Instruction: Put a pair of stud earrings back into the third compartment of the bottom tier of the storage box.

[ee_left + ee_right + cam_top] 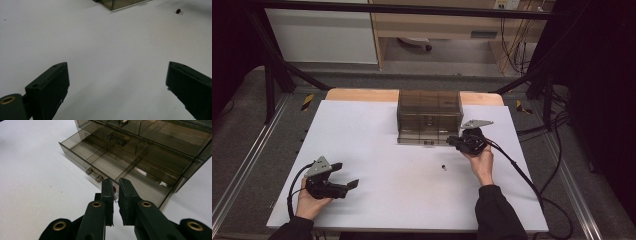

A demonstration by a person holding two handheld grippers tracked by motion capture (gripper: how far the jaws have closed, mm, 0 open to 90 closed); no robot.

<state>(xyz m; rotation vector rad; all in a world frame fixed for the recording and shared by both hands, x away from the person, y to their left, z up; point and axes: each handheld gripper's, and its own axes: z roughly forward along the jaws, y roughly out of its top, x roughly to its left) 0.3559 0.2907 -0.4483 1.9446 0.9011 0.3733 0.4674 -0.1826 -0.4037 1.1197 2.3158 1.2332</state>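
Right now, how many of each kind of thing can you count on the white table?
Smoky see-through plastic drawer box: 1
Tiny dark red parts with wire legs: 2, one loose on the table, one pinched in the right hand-held gripper
Black hand-held grippers: 2, left, right
Total: 5

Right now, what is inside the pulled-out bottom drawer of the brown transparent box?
The open drawer is split by dividers into compartments that look bare. The right gripper, shut on a small red part, covers a bit of the drawer's front edge, so that spot stays unseen.
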